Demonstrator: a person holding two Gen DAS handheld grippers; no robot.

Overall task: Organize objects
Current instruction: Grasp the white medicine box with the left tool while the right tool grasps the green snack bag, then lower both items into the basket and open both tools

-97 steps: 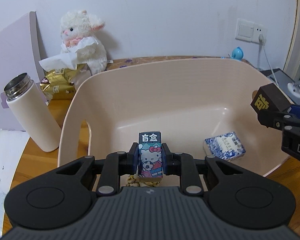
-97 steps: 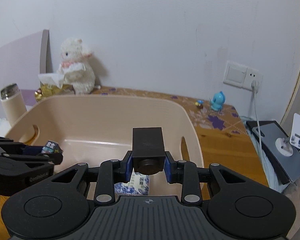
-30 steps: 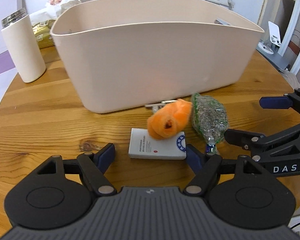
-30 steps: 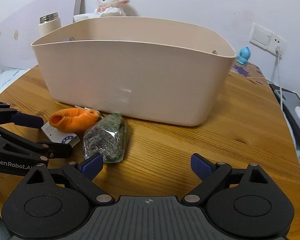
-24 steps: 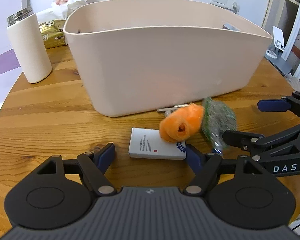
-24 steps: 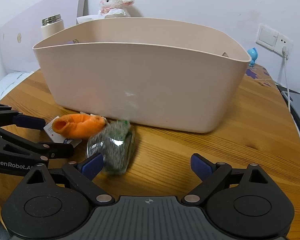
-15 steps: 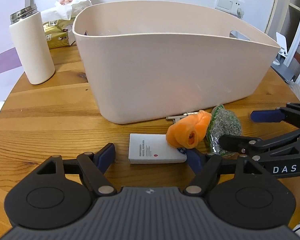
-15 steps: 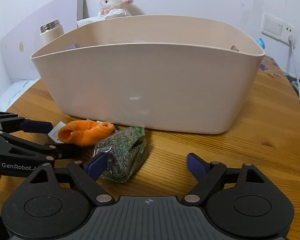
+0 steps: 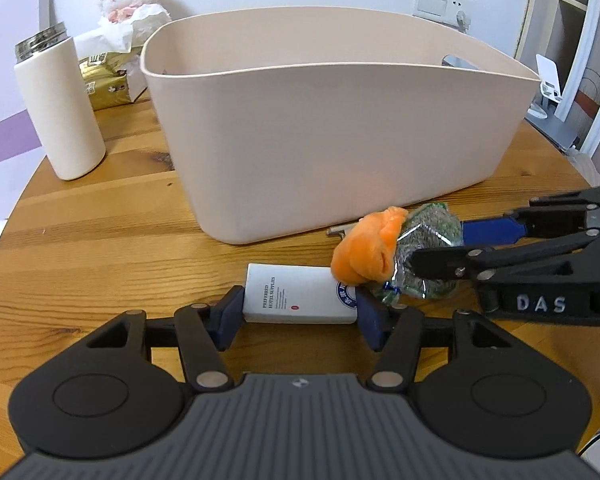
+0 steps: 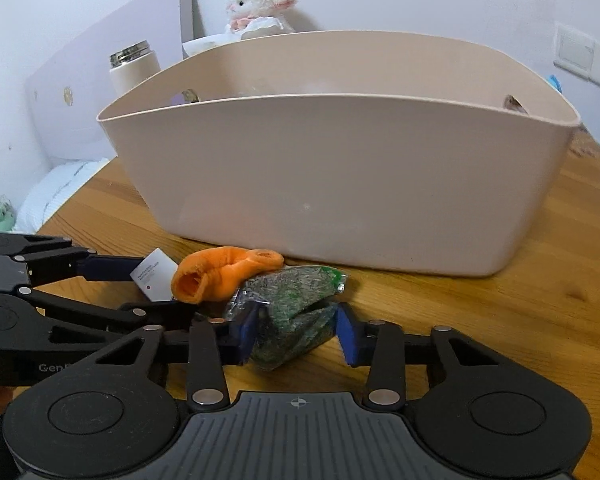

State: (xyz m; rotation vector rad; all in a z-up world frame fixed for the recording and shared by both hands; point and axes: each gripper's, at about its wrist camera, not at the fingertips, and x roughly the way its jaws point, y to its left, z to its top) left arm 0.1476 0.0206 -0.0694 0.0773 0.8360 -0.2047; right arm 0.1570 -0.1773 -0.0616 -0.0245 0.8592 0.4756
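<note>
The bin (image 9: 339, 128) interior is hidden in both views by its near wall; the contents cannot be told. A metal piece (image 9: 339, 231) at the bin's base shows only one end; the orange plush (image 9: 365, 254) covers the rest. The plush also covers the right end of the white box (image 9: 296, 294) and part of its round blue emblem. In the right wrist view the box (image 10: 156, 274) shows only a corner. The small print on the box is partly legible. The lamb toy (image 10: 260, 8) is cut off below by the bin rim. The left hand-held gripper (image 10: 152, 292) fingertips are hidden there behind the plush.
</note>
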